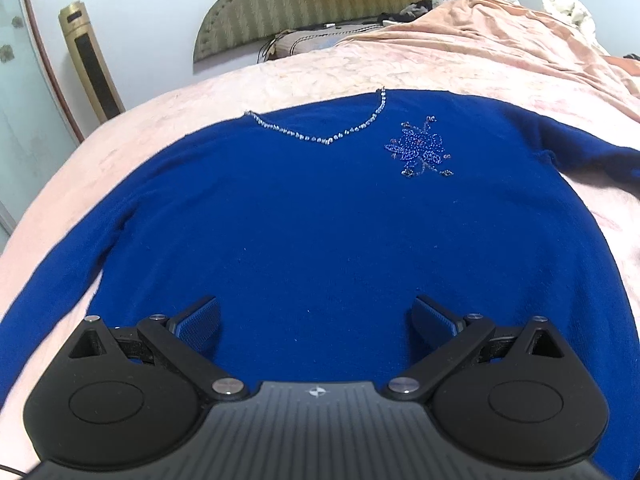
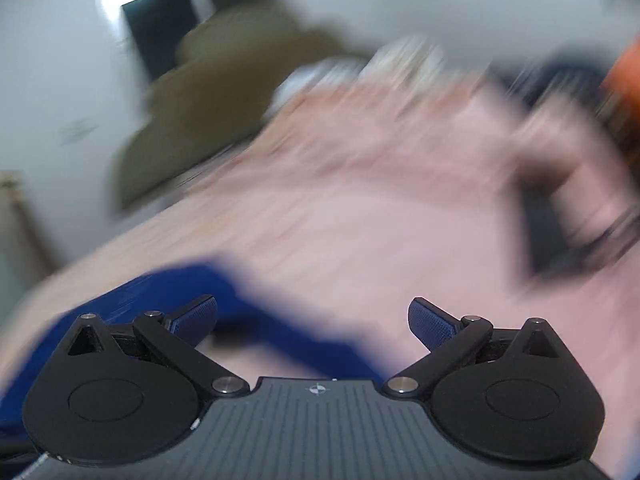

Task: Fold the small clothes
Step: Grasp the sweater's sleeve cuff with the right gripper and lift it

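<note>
A royal-blue sweater (image 1: 312, 216) lies flat, front up, on the pink bed cover (image 1: 312, 68). It has a beaded V neckline (image 1: 328, 136) and a beaded flower motif (image 1: 420, 152), and its sleeves spread out to both sides. My left gripper (image 1: 314, 320) hovers open over the sweater's lower body, with nothing between its fingers. The right wrist view is heavily motion-blurred. There my right gripper (image 2: 312, 320) is open, above a blue sleeve (image 2: 256, 320) that crosses under its left finger (image 2: 196, 320). It holds nothing.
An olive padded headboard (image 1: 320, 4) and a gold tower appliance (image 1: 90, 60) stand by the white wall. Crumpled peach and white bedding (image 1: 500, 20) piles up at the far right. A dark blurred object (image 2: 556, 232) lies on the bed to the right.
</note>
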The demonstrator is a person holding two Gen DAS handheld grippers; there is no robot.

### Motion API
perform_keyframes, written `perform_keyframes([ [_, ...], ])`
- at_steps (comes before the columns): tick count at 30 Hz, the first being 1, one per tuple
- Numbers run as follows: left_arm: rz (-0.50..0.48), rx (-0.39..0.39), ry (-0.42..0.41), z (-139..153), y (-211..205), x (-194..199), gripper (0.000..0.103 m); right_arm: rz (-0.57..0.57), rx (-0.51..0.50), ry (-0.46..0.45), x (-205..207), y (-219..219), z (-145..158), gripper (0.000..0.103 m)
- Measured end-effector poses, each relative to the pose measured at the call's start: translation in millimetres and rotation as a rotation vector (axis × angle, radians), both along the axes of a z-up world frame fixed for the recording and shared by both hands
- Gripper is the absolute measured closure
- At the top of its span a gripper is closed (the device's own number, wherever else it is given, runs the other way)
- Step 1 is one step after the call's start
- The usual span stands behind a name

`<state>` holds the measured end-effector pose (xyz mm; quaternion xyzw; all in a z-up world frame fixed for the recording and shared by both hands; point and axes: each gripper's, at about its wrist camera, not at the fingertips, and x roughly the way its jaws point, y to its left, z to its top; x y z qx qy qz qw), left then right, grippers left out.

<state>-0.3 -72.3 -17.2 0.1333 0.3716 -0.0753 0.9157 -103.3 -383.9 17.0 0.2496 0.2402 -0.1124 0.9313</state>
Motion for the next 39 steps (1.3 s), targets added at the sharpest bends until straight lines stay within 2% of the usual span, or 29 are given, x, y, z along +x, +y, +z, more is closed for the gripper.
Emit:
perform_keyframes([
  [3,-0.002,0.009,-0.019,4,3,-2,0.000,0.178,0.208,0.033,6,8,-29,0.000],
  [4,-0.001,0.009,-0.022,5,4,-1,0.000,0.220,0.228,0.053,6,6,-33,0.001],
  [5,0.001,0.007,-0.020,5,5,-1,0.000,0.233,0.206,0.081,7,3,-36,0.002],
  [6,0.003,0.002,-0.018,6,6,-1,0.000,0.187,0.138,0.111,5,-4,-33,0.006],
  [7,0.003,-0.002,-0.017,6,7,-1,0.000,0.070,0.011,0.141,1,-11,-26,0.010],
  [9,0.001,-0.002,-0.019,7,8,-1,0.000,-0.280,-0.331,0.187,-14,-19,0,0.002],
  [10,0.001,-0.003,-0.023,8,8,-1,0.000,-0.457,-0.475,0.180,-25,-20,15,0.000],
  [11,0.002,-0.005,-0.026,8,8,-1,0.000,-0.559,-0.533,0.126,-39,-23,29,0.000],
  [12,0.005,-0.009,-0.023,8,8,0,0.000,-0.588,-0.522,0.046,-54,-25,39,0.001],
  [14,0.005,-0.024,-0.006,6,7,1,0.000,-0.521,-0.403,-0.081,-73,-31,50,0.001],
  [15,-0.001,-0.030,0.004,4,7,1,0.000,-0.462,-0.327,-0.088,-74,-34,48,0.000],
  [18,-0.020,-0.021,0.010,3,4,-2,0.000,-0.302,-0.171,0.024,-53,-32,21,0.000],
  [20,-0.017,-0.006,-0.009,5,3,-4,0.000,-0.244,-0.178,0.105,-45,-16,1,0.000],
  [22,-0.013,-0.008,-0.016,7,4,-4,0.000,-0.191,-0.282,0.194,-37,12,-14,0.000],
  [23,-0.014,-0.011,-0.012,7,4,-4,0.000,-0.157,-0.376,0.239,-30,26,-21,0.001],
  [24,-0.015,-0.012,-0.008,6,4,-3,0.000,-0.136,-0.474,0.266,-25,39,-26,0.009],
  [26,-0.013,-0.010,-0.006,6,3,-3,0.000,-0.115,-0.603,0.293,-23,47,-25,0.051],
  [27,-0.014,-0.008,-0.007,6,3,-3,0.000,-0.133,-0.596,0.312,-20,41,-23,0.088],
  [28,-0.014,-0.007,-0.009,6,4,-3,0.000,-0.148,-0.540,0.296,-24,27,-15,0.087],
  [30,-0.010,-0.006,-0.013,7,5,-3,0.000,-0.169,-0.418,0.227,-32,-5,4,0.095],
  [34,0.000,-0.022,-0.002,6,5,-1,0.000,-0.237,-0.399,0.113,-42,-46,49,0.094],
  [35,-0.002,-0.025,0.005,5,5,-1,0.000,-0.274,-0.402,0.094,-43,-57,56,0.089],
  [36,-0.007,-0.027,0.010,5,5,-1,0.000,-0.319,-0.404,0.089,-42,-73,57,0.071],
  [37,-0.012,-0.027,0.011,5,5,-2,0.000,-0.376,-0.408,0.120,-39,-87,56,0.028],
  [38,-0.016,-0.023,0.007,5,5,-4,0.000,-0.453,-0.418,0.176,-35,-101,52,0.010],
  [39,-0.017,-0.013,-0.004,6,5,-5,0.000,-0.539,-0.444,0.204,-36,-108,50,0.008],
])
